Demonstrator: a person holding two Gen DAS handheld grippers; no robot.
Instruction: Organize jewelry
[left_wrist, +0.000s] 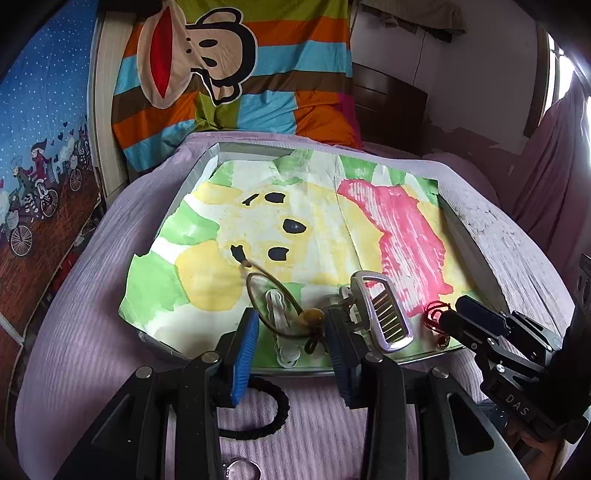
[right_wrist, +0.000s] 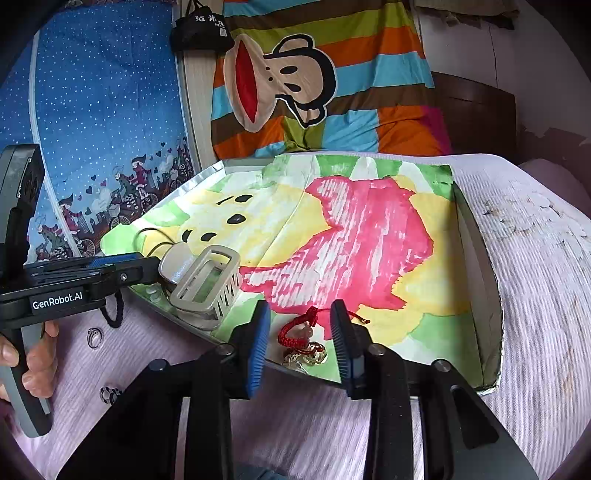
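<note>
Both pairs of jaws stand open and hold nothing: the left gripper has its blue pads on either side of a brown cord necklace with an amber bead, and the right gripper has its pads on either side of a red string bracelet with small gold charms. Both pieces lie at the near edge of a shallow tray lined with a painted paper, on a bed with a lilac cover. A silver hair clip lies in the tray between the two pieces, touching the necklace side. A black hair tie and a ring are on the cover, outside the tray. The step seems to be the placing or arranging of items in the tray. Next, I think, each gripper must either close on its piece to move it, or draw back and go for the ring and hair tie; the thin cords need a low, centred grip.
</note>
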